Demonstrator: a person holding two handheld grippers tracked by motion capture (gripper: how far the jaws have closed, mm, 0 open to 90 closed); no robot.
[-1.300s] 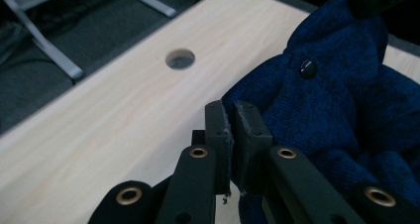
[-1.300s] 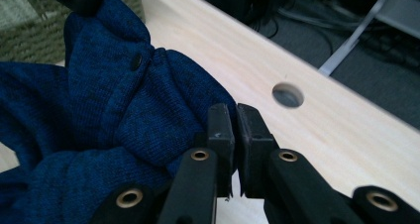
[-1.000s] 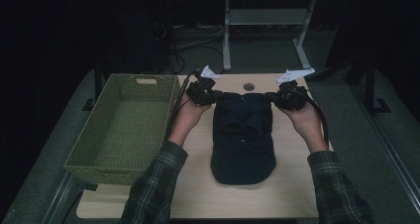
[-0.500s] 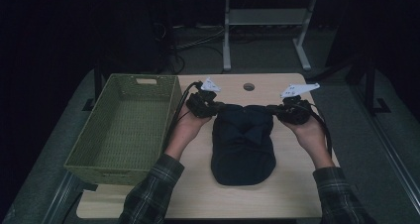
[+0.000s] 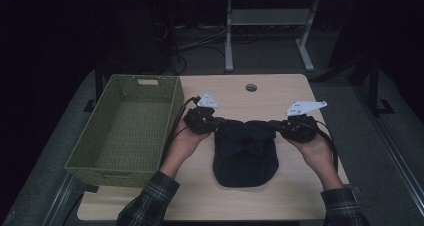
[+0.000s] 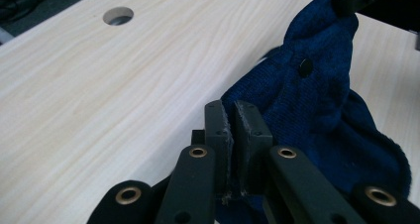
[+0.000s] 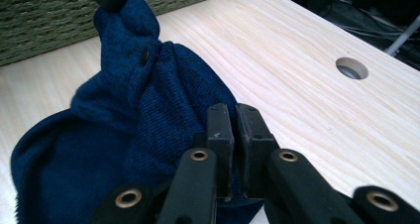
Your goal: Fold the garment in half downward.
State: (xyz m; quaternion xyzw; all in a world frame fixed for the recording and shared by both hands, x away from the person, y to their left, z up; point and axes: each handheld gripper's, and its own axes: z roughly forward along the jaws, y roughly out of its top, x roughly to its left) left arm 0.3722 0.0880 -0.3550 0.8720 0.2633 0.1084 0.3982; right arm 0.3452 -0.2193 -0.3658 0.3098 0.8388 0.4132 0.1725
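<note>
The dark blue knitted garment (image 5: pixel 245 153) lies mid-table, its far edge stretched crosswise between the 2 grippers. The left gripper (image 5: pixel 216 126) and right gripper (image 5: pixel 274 127) each pinch 1 corner, while the green woven basket (image 5: pixel 102 151) sits nearer the left hand.

Dark room (grey floor (image 5: pixel 385 151)).

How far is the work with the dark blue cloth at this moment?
Done: both far corners of the blue cloth are gripped. In hand: the left hand-held gripper and right hand-held gripper are shut on it, with the far edge raised off the table. Left, probably: finish folding, then perhaps put it in the green basket.
</note>
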